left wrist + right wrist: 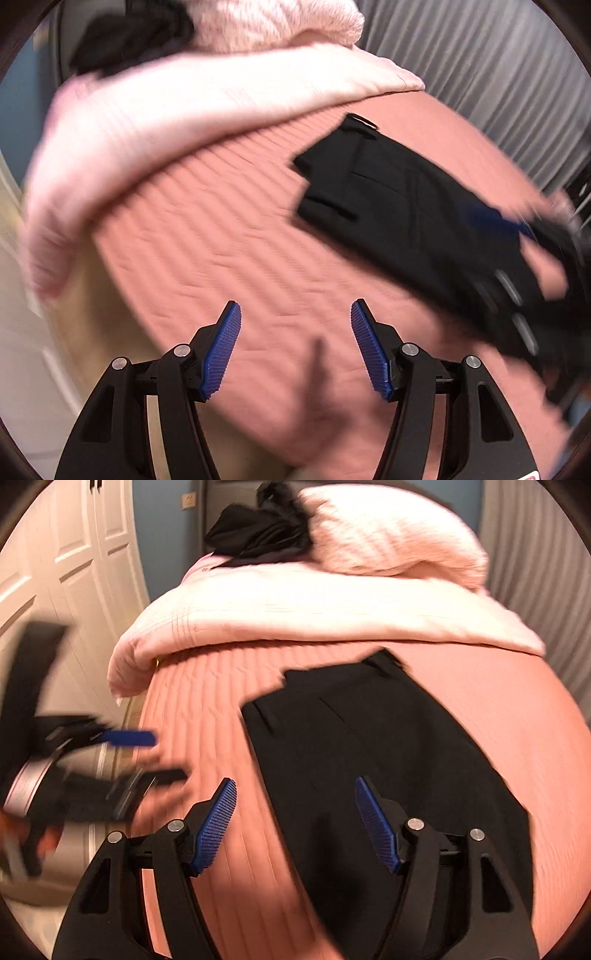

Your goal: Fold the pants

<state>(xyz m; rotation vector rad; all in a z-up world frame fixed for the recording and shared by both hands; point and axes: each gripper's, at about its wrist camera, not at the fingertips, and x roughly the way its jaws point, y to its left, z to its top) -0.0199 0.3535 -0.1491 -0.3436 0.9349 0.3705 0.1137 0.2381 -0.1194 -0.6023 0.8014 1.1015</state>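
Jaws stood wide on left gripper (295,314) and right gripper (295,792), nothing between 2 pairs of ribbed blue pads. Lay flat on quilted salmon bedspread (207,738): 1 black folded pants (388,746), bare cover open leftward. Beyond, heaped pale pink blanket (314,620), 1 dark crumpled garment (258,528).

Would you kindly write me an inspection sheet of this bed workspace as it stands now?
Surface: salmon quilted bedspread, lightly wrinkled.
Job's things: black pants lying folded flat on the bedspread.
Clutter: pale pink blanket rolled across the far end; dark garment heap on top of it.
Grippers: left gripper open over bare bedspread, nothing between the pads; right gripper open above the pants, holding nothing.
Cables: nothing seen.
Surroundings: white panelled doors, grey curtain.
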